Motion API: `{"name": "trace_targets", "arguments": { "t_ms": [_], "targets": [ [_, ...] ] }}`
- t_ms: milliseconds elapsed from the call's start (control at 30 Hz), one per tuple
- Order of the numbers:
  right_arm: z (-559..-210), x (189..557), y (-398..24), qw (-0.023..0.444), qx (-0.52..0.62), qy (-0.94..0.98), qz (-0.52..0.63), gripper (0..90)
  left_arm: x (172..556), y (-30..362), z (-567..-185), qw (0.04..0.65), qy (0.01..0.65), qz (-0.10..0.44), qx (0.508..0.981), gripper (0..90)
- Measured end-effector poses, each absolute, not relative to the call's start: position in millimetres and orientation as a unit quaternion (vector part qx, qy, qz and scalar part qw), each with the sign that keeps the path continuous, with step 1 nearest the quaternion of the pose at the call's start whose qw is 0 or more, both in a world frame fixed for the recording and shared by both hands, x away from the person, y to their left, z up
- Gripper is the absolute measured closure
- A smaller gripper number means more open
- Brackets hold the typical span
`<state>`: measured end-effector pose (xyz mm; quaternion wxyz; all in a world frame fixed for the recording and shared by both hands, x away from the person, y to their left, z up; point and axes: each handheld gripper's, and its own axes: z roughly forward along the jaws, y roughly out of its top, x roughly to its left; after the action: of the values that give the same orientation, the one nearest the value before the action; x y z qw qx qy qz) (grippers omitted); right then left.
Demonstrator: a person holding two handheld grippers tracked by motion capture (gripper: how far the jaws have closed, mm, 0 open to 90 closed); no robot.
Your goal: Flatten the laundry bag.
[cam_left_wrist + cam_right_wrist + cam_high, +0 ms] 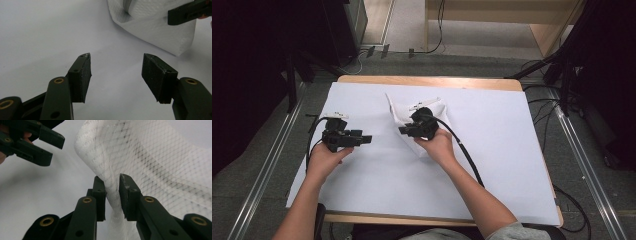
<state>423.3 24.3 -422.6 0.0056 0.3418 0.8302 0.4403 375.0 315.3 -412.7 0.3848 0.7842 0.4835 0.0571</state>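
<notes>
A white mesh bag (399, 112) lies crumpled at the middle of the white-covered table (492, 150). My right gripper (404, 131) is shut on a fold of its netting; in the right gripper view the mesh bag (150, 152) runs up from between the jaws of the right gripper (113, 187). My left gripper (368, 139) is held to the left of the bag, open and holding nothing. In the left gripper view the left gripper (116, 72) stands wide open over the bare sheet, with the mesh bag (155, 27) ahead at upper right, apart from it.
The wooden table edge (432, 80) shows at the far side. Cables (467, 150) trail from both grippers across the sheet. Dark stands (562, 65) and floor rails flank the table, and a pale wooden unit (512, 20) stands behind it.
</notes>
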Motion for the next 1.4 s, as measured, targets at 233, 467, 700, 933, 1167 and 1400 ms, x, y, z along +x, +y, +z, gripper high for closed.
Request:
{"name": "trace_targets", "arguments": {
  "t_ms": [233, 467, 700, 933, 1167, 1400],
  "targets": [
    [-432.4, 420.3, 36.9, -0.007, 0.335, 0.837, 0.432, 69.7, 376.2, 321.4, -412.8, 0.385, 0.490, 0.057, 0.780, 41.7],
    [-429.8, 418.3, 32.5, -0.017, 0.330, 0.843, 0.425, 56.4, 376.8, 324.1, -412.2, 0.387, 0.492, 0.057, 0.778, 41.6],
    [-417.2, 413.5, 19.3, -0.016, 0.326, 0.841, 0.431, 49.8, 377.4, 327.9, -411.1, 0.389, 0.495, 0.058, 0.774, 41.5],
    [-408.8, 405.6, -4.4, 0.003, 0.329, 0.843, 0.426, 52.2, 384.5, 326.7, -410.0, 0.389, 0.496, 0.054, 0.774, 40.4],
    [-407.2, 393.3, -40.1, 0.019, 0.338, 0.840, 0.425, 53.1, 403.7, 320.7, -407.0, 0.383, 0.500, 0.040, 0.775, 38.4],
    [-414.3, 379.9, -71.4, 0.030, 0.352, 0.835, 0.422, 53.1, 431.9, 309.3, -406.2, 0.369, 0.495, 0.052, 0.785, 37.3]
  ]
}}
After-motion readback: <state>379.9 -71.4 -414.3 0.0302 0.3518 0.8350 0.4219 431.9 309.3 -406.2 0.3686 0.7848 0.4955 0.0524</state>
